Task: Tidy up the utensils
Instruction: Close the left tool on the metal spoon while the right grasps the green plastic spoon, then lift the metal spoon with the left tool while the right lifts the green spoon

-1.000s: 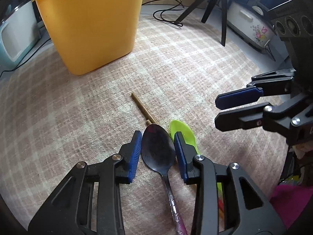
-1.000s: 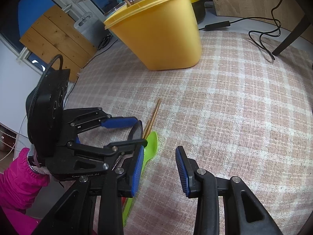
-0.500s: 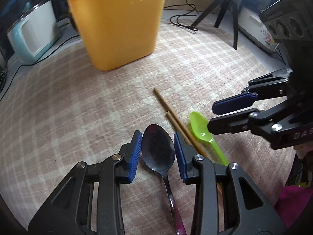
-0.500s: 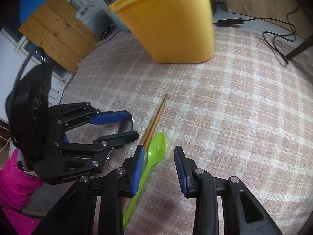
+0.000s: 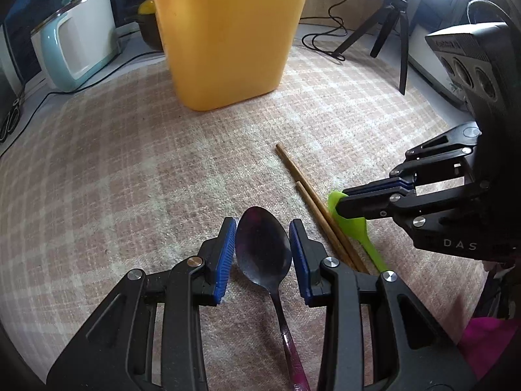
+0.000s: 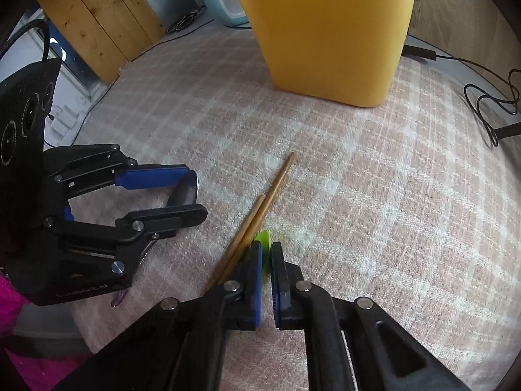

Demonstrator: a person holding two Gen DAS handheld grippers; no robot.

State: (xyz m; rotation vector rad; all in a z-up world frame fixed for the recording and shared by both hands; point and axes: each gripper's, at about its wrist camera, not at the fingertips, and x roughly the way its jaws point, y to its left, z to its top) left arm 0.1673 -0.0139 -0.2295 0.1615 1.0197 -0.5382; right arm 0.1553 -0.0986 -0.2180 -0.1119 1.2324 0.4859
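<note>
My left gripper (image 5: 262,238) is shut on the bowl of a dark metal spoon (image 5: 262,247), whose handle runs back toward the camera. It shows from the side in the right wrist view (image 6: 185,189). My right gripper (image 6: 266,260) is shut on the bowl of a green plastic spoon (image 6: 264,238), seen in the left wrist view (image 5: 353,224) lying on the cloth. Two wooden chopsticks (image 5: 312,202) lie side by side between the spoons, also in the right wrist view (image 6: 260,208). A tall yellow bin (image 5: 228,36) stands at the back.
A pink checked cloth (image 5: 130,169) covers the table. A pale blue appliance (image 5: 75,42) stands at the back left. A tripod (image 5: 390,22) with black cables and a ring light stand at the back right. Wooden panels (image 6: 97,16) lean at the far left in the right wrist view.
My right gripper has dropped onto the green spoon and closed on its bowl. My left gripper has drawn back with the metal spoon still in it, uncovering both chopsticks.
</note>
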